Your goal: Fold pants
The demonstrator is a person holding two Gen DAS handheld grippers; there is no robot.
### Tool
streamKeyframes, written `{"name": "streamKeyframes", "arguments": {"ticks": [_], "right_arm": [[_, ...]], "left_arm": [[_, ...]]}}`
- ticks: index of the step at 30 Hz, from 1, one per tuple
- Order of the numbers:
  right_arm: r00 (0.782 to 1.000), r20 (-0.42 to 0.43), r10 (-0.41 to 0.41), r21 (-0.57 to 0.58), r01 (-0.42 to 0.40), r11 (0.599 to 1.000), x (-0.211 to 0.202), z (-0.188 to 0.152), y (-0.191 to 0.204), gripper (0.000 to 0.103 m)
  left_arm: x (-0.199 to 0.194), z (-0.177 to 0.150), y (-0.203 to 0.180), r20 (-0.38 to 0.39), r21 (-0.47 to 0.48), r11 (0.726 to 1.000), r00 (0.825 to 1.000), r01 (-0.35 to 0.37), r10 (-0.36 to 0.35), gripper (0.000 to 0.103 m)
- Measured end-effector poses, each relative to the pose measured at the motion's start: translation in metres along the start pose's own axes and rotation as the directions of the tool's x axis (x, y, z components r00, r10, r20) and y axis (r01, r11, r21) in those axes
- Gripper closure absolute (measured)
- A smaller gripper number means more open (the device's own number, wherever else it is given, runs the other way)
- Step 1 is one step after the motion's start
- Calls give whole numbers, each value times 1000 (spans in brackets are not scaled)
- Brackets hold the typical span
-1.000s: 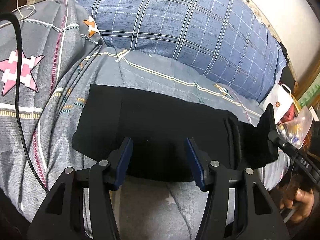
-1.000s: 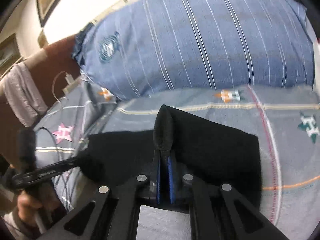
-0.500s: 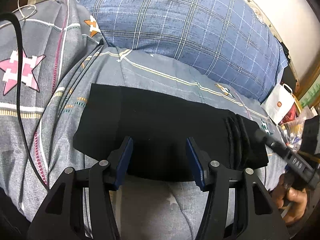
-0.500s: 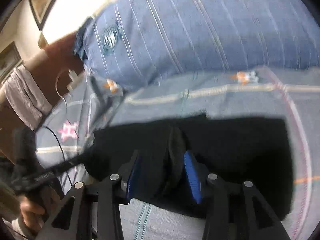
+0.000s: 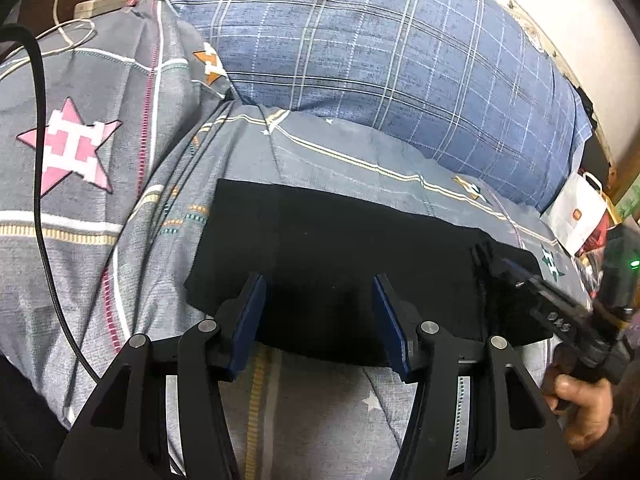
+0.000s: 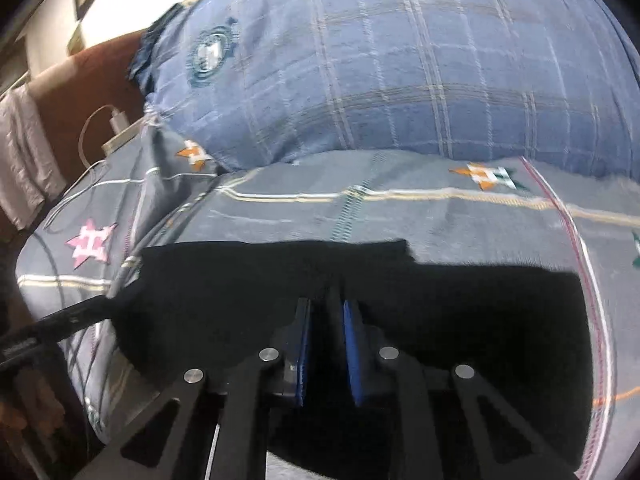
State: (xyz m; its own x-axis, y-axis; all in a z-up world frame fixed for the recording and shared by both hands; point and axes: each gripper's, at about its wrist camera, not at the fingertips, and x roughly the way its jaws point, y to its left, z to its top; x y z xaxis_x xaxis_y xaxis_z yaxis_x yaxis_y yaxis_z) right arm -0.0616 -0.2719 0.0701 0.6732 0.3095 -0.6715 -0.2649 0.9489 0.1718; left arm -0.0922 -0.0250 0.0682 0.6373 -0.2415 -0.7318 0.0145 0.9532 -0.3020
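Two grippers are working the black pants (image 5: pixel 340 264) lying on the bed (image 5: pixel 328 160). Left gripper (image 5: pixel 319 292) is hovering wide; right gripper (image 6: pixel 325 312) is pinching a fold narrowly.

Your black pants (image 5: pixel 340 256) lay folded into a flat rectangle on the grey bedspread (image 5: pixel 328 408) (bunched ridges toward the right end).

The left gripper (image 5: pixel 318 316) has its jaws spread wide apart, with nothing between them. The right gripper (image 6: pixel 326 344) has its jaws pulled close, with only a thin gap left. A bare hand (image 5: pixel 580 412) grips its handle.
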Motion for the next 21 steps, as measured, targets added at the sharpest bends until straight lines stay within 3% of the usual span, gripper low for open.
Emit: {"name": "streamKeyframes", "arguments": {"ticks": [5, 9, 13, 16, 21], "right_arm": [[998, 33, -48, -3, 48, 999, -23, -2, -6, 88], [998, -43, -45, 10, 46, 999, -4, -17, -14, 88], [998, -34, -45, -14, 45, 999, 1, -21, -7, 87], [998, -44, -41, -44, 39, 998, -1, -12, 2, 87], [998, -9, 59, -84, -59, 995, -2, 11, 26, 83]], "left_arm": [[7, 1, -12, 11, 39, 999, 1000, 0, -1, 49], [24, 2, -13, -7, 43, 999, 1000, -9, 9, 49], [44, -1, -11, -51, 46, 999, 998, -25, 27, 49], [44, -2, -10, -35, 41, 999, 999, -17, 18, 48], [27, -3, 2, -50, -29, 998, 997, 55, -56, 48]]}}
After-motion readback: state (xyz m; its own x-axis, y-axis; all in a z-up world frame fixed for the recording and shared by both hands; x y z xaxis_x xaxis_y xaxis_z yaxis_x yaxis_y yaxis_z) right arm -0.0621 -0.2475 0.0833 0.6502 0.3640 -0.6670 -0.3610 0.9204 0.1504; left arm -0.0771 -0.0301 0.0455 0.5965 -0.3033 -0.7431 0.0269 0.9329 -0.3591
